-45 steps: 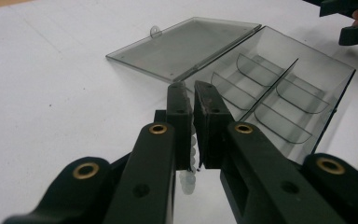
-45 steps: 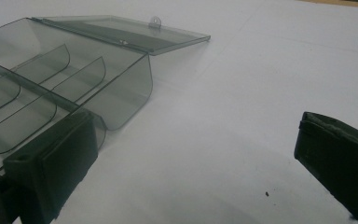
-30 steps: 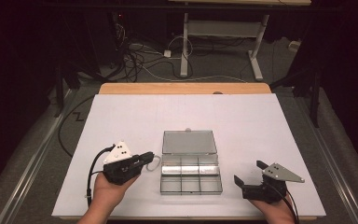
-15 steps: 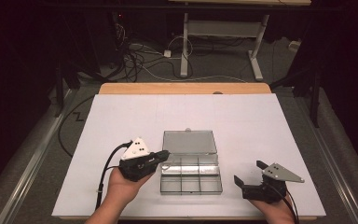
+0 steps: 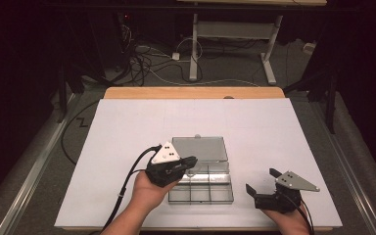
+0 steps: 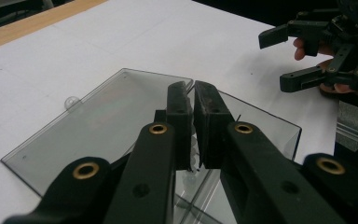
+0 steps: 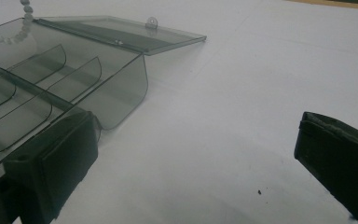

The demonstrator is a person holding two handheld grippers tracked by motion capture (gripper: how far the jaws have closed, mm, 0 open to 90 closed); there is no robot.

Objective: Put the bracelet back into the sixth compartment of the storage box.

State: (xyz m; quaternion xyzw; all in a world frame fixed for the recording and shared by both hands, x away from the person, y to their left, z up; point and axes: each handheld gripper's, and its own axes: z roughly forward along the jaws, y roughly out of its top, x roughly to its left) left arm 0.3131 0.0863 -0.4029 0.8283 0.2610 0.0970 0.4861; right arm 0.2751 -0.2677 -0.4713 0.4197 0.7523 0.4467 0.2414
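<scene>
Holding a bead string (image 7: 22, 25) in your nearly closed left gripper (image 6: 193, 100), you hung it over the open compartment box (image 5: 201, 190) just beneath those jaws. Lowering and releasing remained. Your right gripper (image 5: 263, 182) rested beside the box, wide open, empty.

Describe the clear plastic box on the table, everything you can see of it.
The clear compartment box is smoky, see-through plastic, rectangular and shallow, with thin dividers that split it into several cells. Its lid is swung fully open and lies flat on the white table behind the box, joined along a hinge, with a small round tab at its far edge. A pale bead string hangs over the box. The left hand-held gripper, jaws nearly shut, hovers above its left cells; whether it touches the box is unclear.
</scene>
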